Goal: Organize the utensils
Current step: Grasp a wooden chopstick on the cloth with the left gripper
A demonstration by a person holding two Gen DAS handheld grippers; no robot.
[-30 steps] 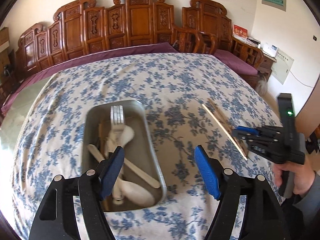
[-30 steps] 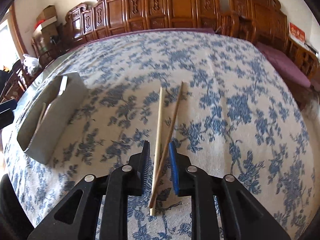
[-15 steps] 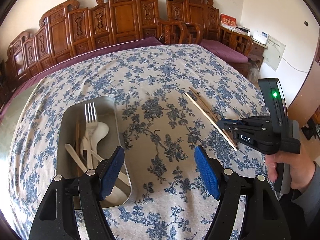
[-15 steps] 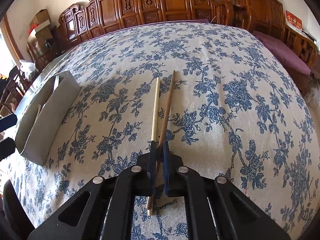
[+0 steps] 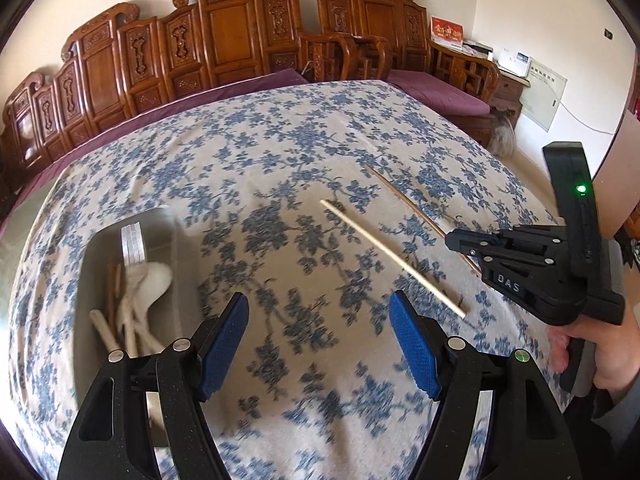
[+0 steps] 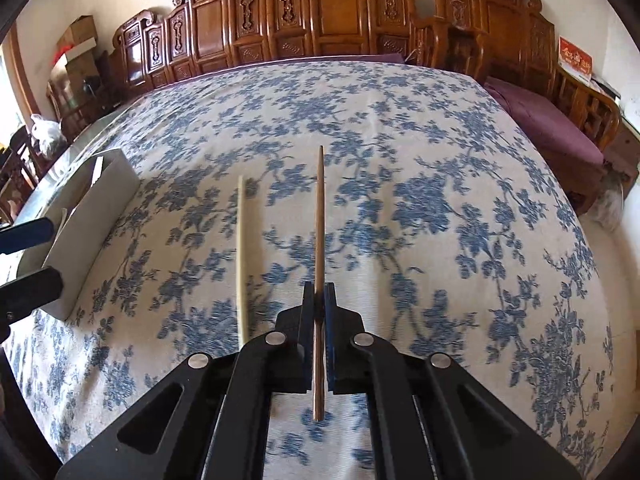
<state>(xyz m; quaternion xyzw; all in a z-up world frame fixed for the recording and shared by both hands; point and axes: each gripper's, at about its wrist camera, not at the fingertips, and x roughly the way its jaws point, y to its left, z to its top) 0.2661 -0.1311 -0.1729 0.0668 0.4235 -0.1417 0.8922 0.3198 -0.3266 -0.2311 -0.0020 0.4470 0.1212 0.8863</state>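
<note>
Since the earlier frame our right gripper [image 6: 319,308] has closed its jaws on the brown chopstick [image 6: 319,216], leaving the pale chopstick [image 6: 241,256] on the counter [image 6: 440,160].

Left wrist view: our left gripper [image 5: 319,338] has its jaws spread, nothing between them; the tray [image 5: 182,240] with fork [image 5: 134,240] and spoons [image 5: 154,280] lies left.

Right wrist view: the brown chopstick points away, the pale chopstick just left of it.

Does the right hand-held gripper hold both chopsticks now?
No, the right hand-held gripper is shut on the brown chopstick alone; the pale chopstick lies beside it on the tablecloth.
</note>
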